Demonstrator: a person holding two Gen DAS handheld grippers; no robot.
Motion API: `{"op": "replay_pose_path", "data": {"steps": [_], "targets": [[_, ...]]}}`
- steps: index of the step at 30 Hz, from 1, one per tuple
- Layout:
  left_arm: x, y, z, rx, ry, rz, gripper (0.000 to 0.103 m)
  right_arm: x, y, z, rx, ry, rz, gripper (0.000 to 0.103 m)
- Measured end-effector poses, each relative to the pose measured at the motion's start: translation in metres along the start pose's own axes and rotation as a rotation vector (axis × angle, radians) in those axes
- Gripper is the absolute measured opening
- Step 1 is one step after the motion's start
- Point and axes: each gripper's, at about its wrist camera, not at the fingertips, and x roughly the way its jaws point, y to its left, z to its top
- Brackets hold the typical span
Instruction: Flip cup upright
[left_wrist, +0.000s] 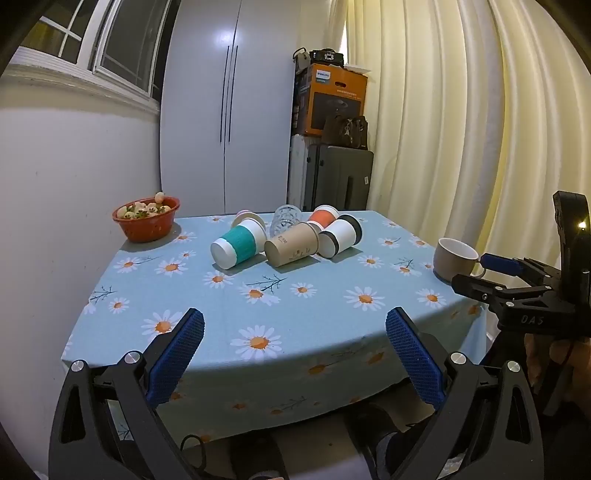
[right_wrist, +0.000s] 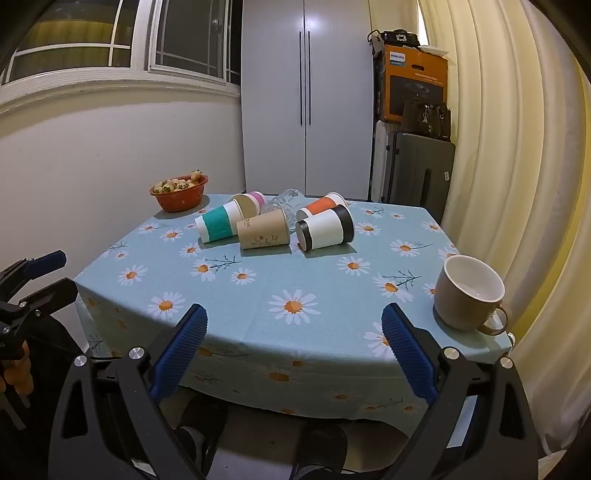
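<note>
Both our tools, left (left_wrist: 294, 332) and right (right_wrist: 294, 328), hang wide open and empty off the tabletop's (right_wrist: 258, 317) near edge. The toppled cups (right_wrist: 262, 230) cluster toward the far edge; we approach one square across its side.

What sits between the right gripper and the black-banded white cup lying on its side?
Only bare daisy tablecloth lies between the open right gripper and the black-banded cup, seen in the right wrist view.

We see warm, dim indoor light, glare on the wardrobe doors (left_wrist: 229, 92), soft shadows under the cups, and fisheye-bent, dark corners.
</note>
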Motion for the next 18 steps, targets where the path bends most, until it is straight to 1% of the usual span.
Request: {"op": "replay_pose_path", "data": {"steps": [9, 18], "targets": [[-0.0035, 0.0015, -0.0048, 0.008, -0.002, 0.0, 0.096, 0.0, 0.0001, -0.0002, -0.002, 0.0, -0.001, 0.095], [-0.0006, -0.0023, -0.0027, 0.013, 0.005, 0.004, 0.096, -0.001, -0.0001, 0.0002, 0.001, 0.005, 0.0, 0.096]]}}
